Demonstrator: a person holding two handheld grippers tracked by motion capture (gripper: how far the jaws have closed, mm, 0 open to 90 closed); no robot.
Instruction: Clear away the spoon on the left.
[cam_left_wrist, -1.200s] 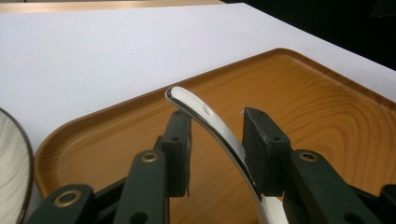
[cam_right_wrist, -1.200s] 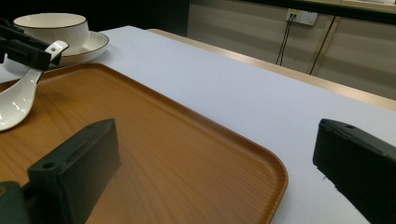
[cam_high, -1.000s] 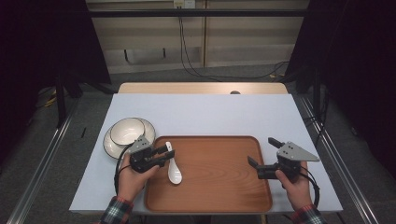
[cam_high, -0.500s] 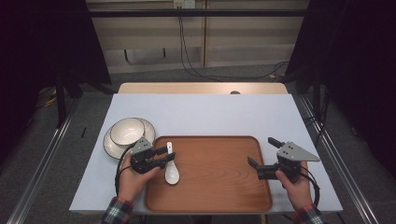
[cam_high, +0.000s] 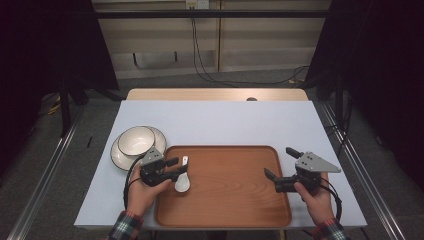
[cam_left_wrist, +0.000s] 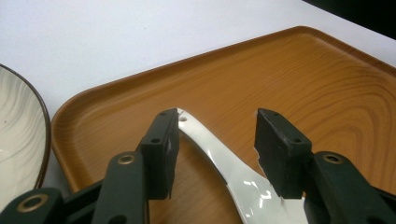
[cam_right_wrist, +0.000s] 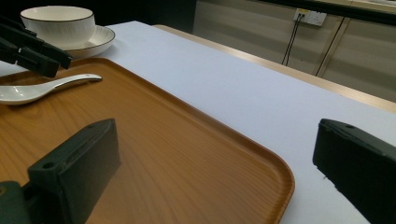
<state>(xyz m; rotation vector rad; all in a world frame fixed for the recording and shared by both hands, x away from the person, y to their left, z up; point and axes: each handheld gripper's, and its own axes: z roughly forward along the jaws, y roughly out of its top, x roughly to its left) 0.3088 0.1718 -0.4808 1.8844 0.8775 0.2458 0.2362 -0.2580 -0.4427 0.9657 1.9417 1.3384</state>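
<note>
The left claw (cam_left_wrist: 217, 154) has just been spreading its jaws off the white ceramic spoon (cam_left_wrist: 224, 172) lying between them on the brown wooden tray (cam_high: 235, 185), released, so the setting-down looks finished and next comes lifting clear; the right claw (cam_high: 282, 167) hangs open.

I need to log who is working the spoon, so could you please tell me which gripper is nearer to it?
Left. The left gripper has its jaws astride the white spoon on the tray, having just been opening. The right gripper sits apart at the tray's far right edge.

Bowl of the white spoon (cam_left_wrist: 243, 182) cut off by the left gripper view's bottom edge.
</note>
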